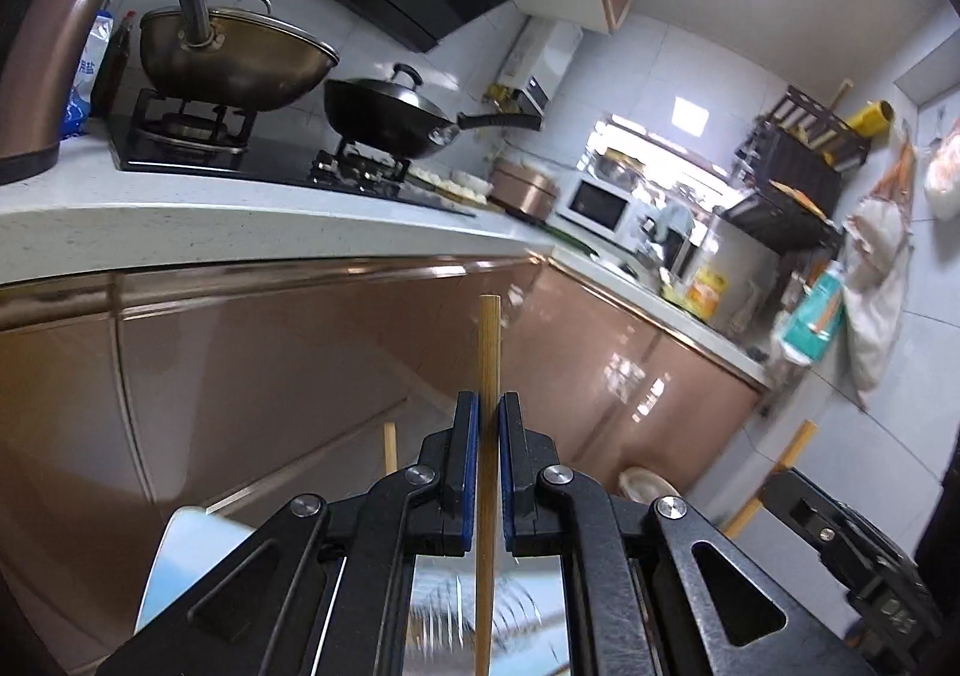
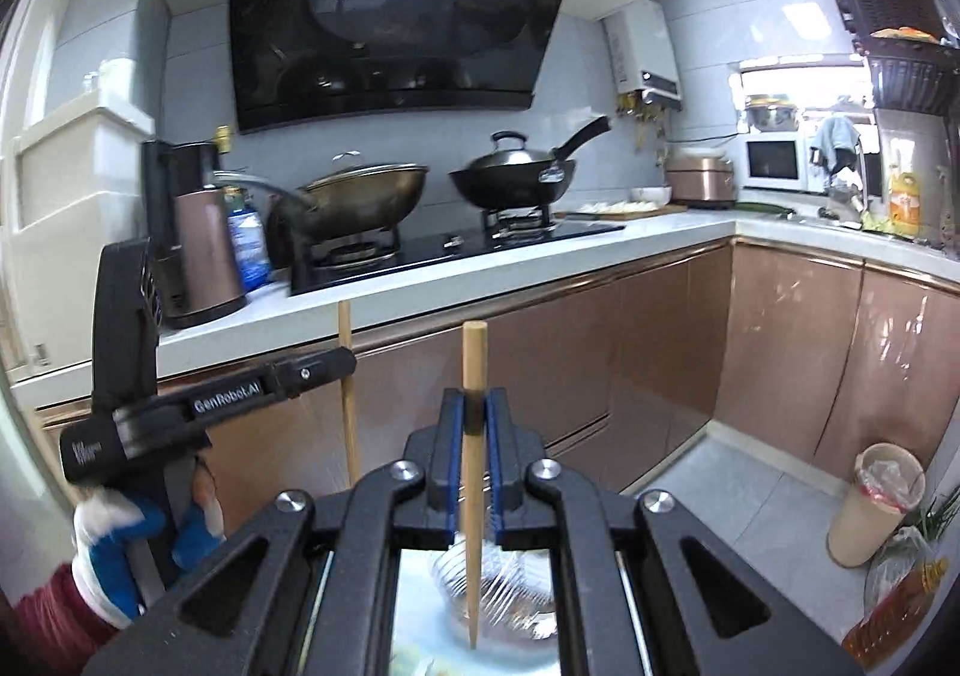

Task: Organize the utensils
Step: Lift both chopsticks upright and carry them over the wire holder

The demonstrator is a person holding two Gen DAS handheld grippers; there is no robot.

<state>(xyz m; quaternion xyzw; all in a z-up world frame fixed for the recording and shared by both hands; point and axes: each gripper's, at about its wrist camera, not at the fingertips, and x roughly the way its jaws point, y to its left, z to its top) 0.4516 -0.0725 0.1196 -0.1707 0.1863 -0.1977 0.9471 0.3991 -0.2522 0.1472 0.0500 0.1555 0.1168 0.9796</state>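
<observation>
Bamboo first: a pale, slim round bamboo chopstick (image 1: 487,352) stands upright, pinched between the blue pads of the left gripper (image 1: 488,406), its blunt end poking above the fingertips. Over on the right gripper (image 2: 474,400), jaws clamped narrow on a second tapered wooden chopstick (image 2: 473,358), point hanging down below. Beyond both grippers, glossy copper cabinet doors (image 2: 600,340), a speckled white countertop (image 1: 180,220), a black lidded wok (image 2: 510,175).

Home kitchen, black glass gas hob (image 2: 456,250) with two lidded woks, slanted black range hood (image 2: 390,10), white bench (image 2: 660,232), copper-coloured glossy cabinets (image 2: 780,334), white microwave (image 2: 774,163)
</observation>
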